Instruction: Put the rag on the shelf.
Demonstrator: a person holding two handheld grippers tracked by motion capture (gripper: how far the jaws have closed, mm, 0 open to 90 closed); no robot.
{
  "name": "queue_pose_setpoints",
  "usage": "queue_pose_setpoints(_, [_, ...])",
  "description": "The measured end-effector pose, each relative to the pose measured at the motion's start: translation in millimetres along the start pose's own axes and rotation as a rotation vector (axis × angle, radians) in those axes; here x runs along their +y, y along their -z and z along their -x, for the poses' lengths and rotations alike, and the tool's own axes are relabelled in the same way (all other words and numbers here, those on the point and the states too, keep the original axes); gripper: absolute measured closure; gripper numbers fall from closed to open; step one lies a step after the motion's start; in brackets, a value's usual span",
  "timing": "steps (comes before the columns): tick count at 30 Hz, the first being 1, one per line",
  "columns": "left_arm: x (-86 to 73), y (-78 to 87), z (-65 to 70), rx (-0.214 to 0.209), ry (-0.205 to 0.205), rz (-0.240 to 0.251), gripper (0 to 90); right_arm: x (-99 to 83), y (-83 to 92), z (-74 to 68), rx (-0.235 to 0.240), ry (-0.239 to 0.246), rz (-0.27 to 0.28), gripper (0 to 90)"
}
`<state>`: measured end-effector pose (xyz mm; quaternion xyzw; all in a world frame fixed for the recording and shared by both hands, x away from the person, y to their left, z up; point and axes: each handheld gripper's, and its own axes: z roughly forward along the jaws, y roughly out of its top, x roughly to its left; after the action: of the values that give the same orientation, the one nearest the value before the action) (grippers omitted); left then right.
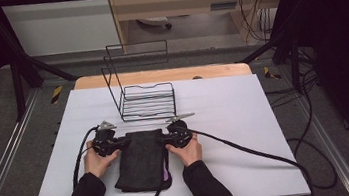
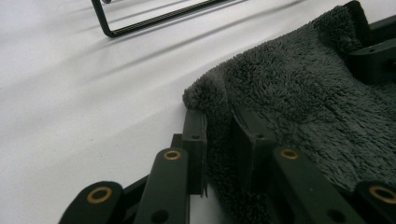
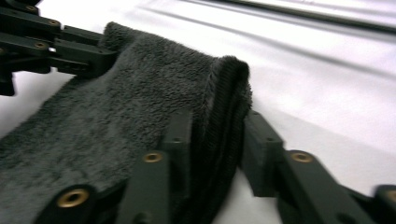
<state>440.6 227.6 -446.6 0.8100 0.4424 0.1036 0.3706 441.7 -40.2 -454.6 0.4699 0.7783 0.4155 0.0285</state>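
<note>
A dark towel [image 1: 141,160] lies at lower centre on the white table [image 1: 244,109]. The left gripper [image 2: 223,140] and right gripper [image 3: 215,135] each clamp a far corner between their fingers, below a wire rack [image 1: 146,101].

The person wears black long sleeves [image 1: 89,189] that reach to the wrists, with both hands bare. The left gripper [image 1: 117,144] and the right gripper [image 1: 163,139] are built of matte black parts. On top of each sits a small grey three-cornered plate [image 1: 106,124], the right one [image 1: 180,117] seen nearly edge-on. A thick black cable [image 1: 249,150] trails from the right gripper toward the right, and a thinner black cable [image 1: 80,155] curves from the left gripper toward the near left. In the left gripper view and the right gripper view, the jaws are flat black bars, their linkage arms [image 2: 168,186] joined by brass-coloured ringed rivets [image 2: 172,154], with small dark screw holes [image 3: 176,139] near the tips.
</note>
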Motion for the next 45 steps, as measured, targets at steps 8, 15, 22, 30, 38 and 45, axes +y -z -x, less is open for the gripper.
queue_pose_setpoints(8, [0.2, 1.3, -1.7, -0.02, 0.017, 0.005, 80.0, 1.1, -0.5, 1.4, 0.028, -0.025, -0.002, 77.8])
queue_pose_setpoints(15, [2.2, 11.8, -5.1, -0.049, 0.051, 0.05, 81.7, 2.5, 5.0, -1.3, 0.03, -0.004, 0.022, 79.1])
queue_pose_setpoints(22, [7.6, 30.8, 3.7, -0.05, 0.004, 0.117, 81.9, 5.3, 19.3, -9.7, 0.044, 0.027, 0.087, 79.1])
queue_pose_setpoints(30, [12.0, 46.1, 12.9, -0.054, -0.029, 0.164, 81.9, 6.0, 33.9, -18.6, 0.053, 0.062, 0.142, 79.3])
queue_pose_setpoints(38, [17.8, 62.0, 20.5, -0.052, -0.053, 0.21, 81.9, 9.3, 50.4, -25.6, 0.063, 0.085, 0.198, 79.4])
queue_pose_setpoints(45, [21.9, 75.0, 27.8, -0.049, -0.074, 0.256, 82.0, 12.7, 62.6, -28.9, 0.067, 0.104, 0.237, 79.5])
